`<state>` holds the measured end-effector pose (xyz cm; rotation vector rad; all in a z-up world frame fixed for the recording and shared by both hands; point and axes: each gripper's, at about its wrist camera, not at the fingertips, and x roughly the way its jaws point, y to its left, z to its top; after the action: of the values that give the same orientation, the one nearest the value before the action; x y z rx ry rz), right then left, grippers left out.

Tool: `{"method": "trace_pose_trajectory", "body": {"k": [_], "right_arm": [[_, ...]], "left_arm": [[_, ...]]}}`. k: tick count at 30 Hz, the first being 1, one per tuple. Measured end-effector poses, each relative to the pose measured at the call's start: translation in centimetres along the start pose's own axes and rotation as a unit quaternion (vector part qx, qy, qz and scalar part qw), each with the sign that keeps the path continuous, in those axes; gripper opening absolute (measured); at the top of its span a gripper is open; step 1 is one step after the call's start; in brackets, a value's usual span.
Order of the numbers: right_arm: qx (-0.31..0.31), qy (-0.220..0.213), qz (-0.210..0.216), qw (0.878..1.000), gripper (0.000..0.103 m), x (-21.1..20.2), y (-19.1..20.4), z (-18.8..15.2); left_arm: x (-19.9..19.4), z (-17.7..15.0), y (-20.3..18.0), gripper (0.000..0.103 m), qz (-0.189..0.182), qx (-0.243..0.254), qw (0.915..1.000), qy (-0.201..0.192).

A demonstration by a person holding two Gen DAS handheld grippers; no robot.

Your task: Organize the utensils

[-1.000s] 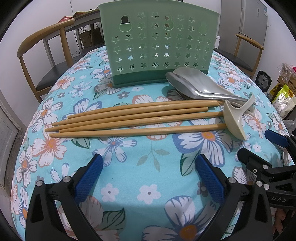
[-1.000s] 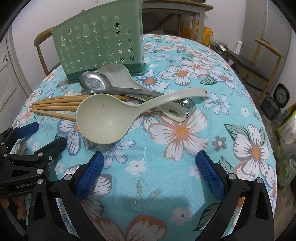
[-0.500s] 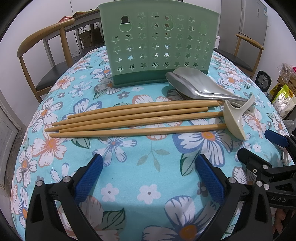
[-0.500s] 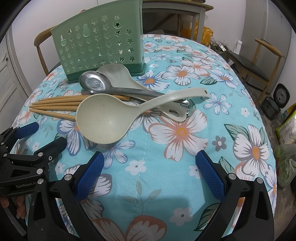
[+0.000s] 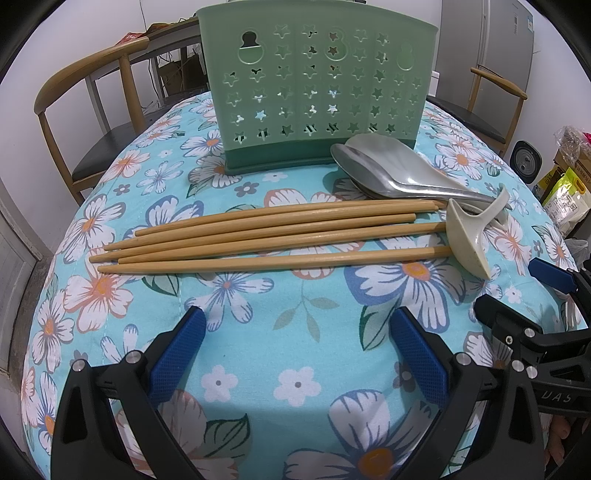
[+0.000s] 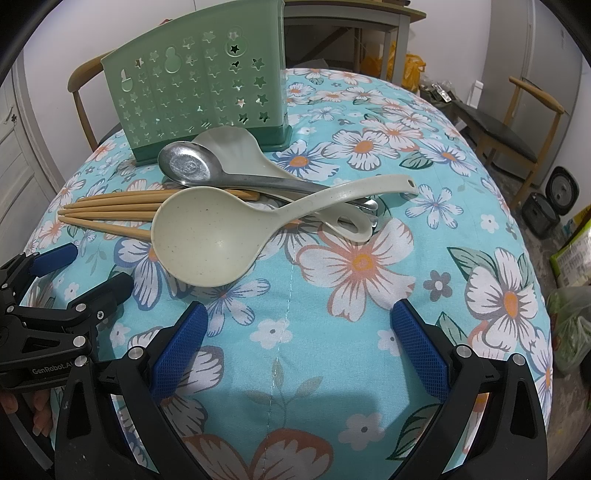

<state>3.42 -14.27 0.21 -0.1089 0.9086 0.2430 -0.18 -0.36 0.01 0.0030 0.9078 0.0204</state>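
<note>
A green perforated utensil holder [image 5: 314, 85] [image 6: 199, 88] stands upright at the back of the floral table. Several wooden chopsticks [image 5: 269, 236] [image 6: 110, 210] lie side by side in front of it. A steel spoon [image 6: 188, 164] [image 5: 373, 173] and a pale rice paddle [image 6: 236, 147] lie beside the holder. A cream ladle [image 6: 207, 236] [image 5: 469, 236] rests across their handles. My left gripper [image 5: 299, 354] is open and empty, short of the chopsticks. My right gripper [image 6: 295, 343] is open and empty, just short of the ladle bowl.
The table wears a turquoise flowered cloth [image 6: 369, 266]. Wooden chairs [image 5: 85, 110] [image 6: 517, 122] stand around it. A second table [image 6: 351, 22] is behind. Bags and a small black appliance [image 6: 554, 199] sit on the floor at the right.
</note>
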Motion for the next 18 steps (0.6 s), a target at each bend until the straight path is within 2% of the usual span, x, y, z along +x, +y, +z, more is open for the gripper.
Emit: {"method": "trace_pose_trajectory", "body": {"k": [7, 12, 18], "right_arm": [[-0.002, 0.000, -0.002, 1.000, 0.095, -0.1, 0.1, 0.0], [-0.002, 0.001, -0.002, 1.000, 0.095, -0.2, -0.1, 0.0], [0.000, 0.003, -0.005, 1.000, 0.095, -0.3, 0.2, 0.2]], "left_arm": [[-0.3, 0.2, 0.7, 0.098, -0.009, -0.008, 0.9999, -0.010], [-1.2, 0.1, 1.1, 0.082, -0.043, -0.014, 0.9984, -0.033], [-2.0, 0.7, 0.3, 0.068, -0.058, -0.011, 0.9968, -0.054]]}}
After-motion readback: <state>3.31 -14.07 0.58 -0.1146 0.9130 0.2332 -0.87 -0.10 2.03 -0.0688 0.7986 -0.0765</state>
